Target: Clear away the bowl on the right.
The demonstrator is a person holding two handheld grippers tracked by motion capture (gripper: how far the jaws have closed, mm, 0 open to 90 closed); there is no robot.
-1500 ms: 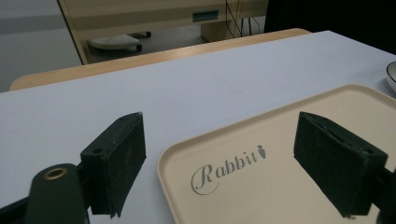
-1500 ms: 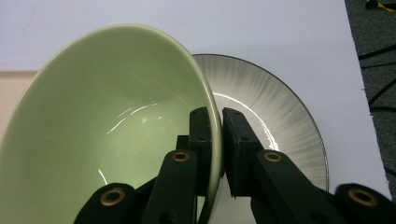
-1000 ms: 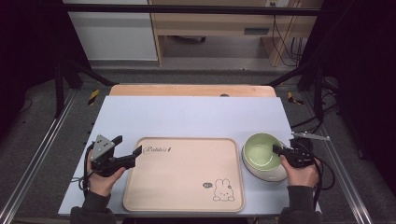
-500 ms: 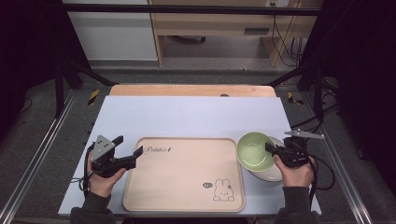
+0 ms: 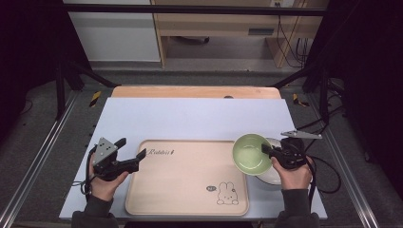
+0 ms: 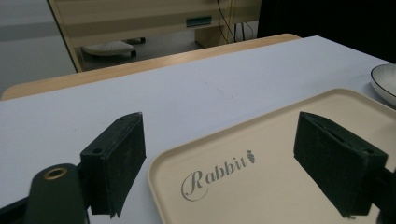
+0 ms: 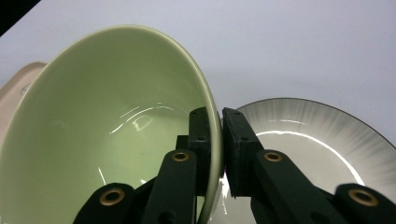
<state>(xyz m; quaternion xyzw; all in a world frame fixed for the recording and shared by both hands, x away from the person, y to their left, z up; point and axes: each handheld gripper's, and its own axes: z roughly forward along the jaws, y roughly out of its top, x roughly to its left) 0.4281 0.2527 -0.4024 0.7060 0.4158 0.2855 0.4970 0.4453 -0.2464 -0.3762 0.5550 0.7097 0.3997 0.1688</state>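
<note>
My right gripper (image 5: 267, 152) (image 7: 219, 135) is shut on the rim of a light green bowl (image 5: 251, 154) (image 7: 112, 135), one jaw inside it and one outside. The bowl hangs tilted above the right edge of the beige Rabbit tray (image 5: 185, 175) (image 6: 280, 154). Under and to the right of the bowl lies a white plate with a dark rim (image 5: 272, 176) (image 7: 317, 144) (image 6: 385, 83). My left gripper (image 5: 130, 154) (image 6: 219, 163) is open, level, its jaws straddling the tray's near left corner without touching it.
The tray lies on a pale blue mat (image 5: 199, 118) over a wooden table (image 5: 190, 91). Black frame posts (image 5: 59, 80) stand at both sides. A wooden bench (image 5: 214, 23) is beyond the table.
My right gripper has lifted the green bowl off the white plate and carried it left toward the tray, tilting it. The left gripper has stayed put.
</note>
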